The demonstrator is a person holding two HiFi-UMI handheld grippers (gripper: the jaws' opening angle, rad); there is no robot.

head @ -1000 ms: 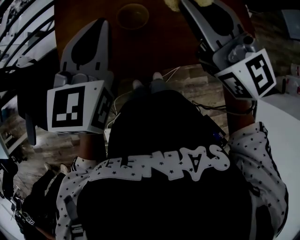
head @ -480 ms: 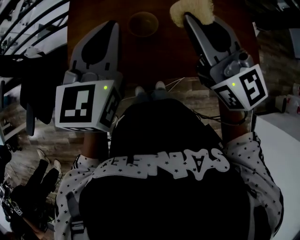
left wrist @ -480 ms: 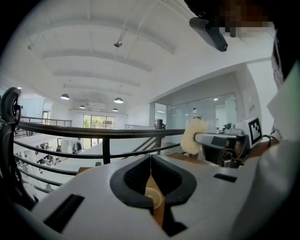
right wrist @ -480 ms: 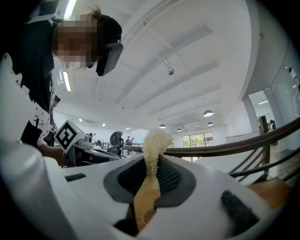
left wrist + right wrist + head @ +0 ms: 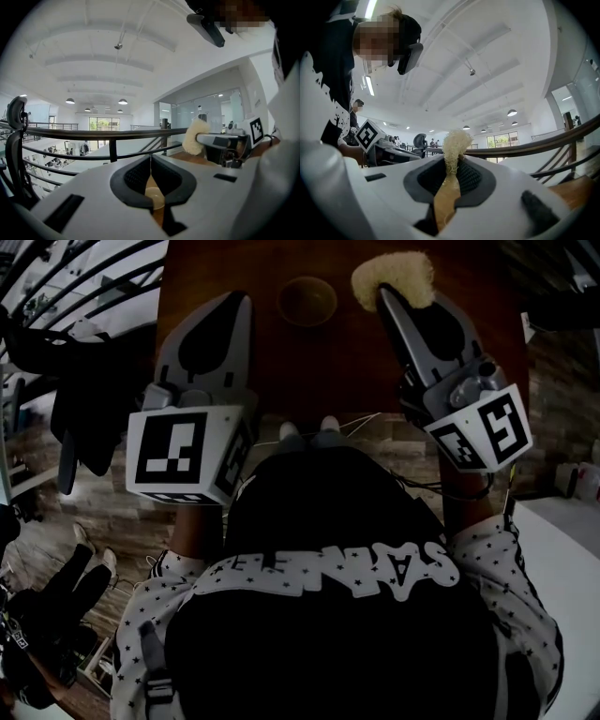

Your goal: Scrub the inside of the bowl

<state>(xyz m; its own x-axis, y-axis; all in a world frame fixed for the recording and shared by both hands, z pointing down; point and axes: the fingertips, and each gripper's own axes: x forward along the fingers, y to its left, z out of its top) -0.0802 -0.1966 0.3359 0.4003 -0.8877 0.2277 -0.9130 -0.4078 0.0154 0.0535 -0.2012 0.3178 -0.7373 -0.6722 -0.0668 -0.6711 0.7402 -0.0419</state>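
Note:
A small brown bowl (image 5: 307,300) stands on the dark wooden table (image 5: 337,362), between the two gripper tips in the head view. My right gripper (image 5: 386,292) is shut on a pale fluffy scrubber (image 5: 394,276), held to the right of the bowl; the scrubber (image 5: 453,146) sticks out past the closed jaws in the right gripper view. My left gripper (image 5: 234,306) is shut with nothing in it, left of the bowl. Through its jaw gap the bowl (image 5: 154,197) shows in the left gripper view, with the scrubber (image 5: 193,137) and right gripper at the right.
A black railing (image 5: 93,134) runs behind the table, with an open hall beyond. The table's near edge (image 5: 309,416) lies just past the person's feet. A black glove (image 5: 47,610) shows at the lower left.
The head view has tilted, so bowl, table and both grippers sit lower and further right in frame. The scrubber, cut off at the top edge before, is now fully in view.

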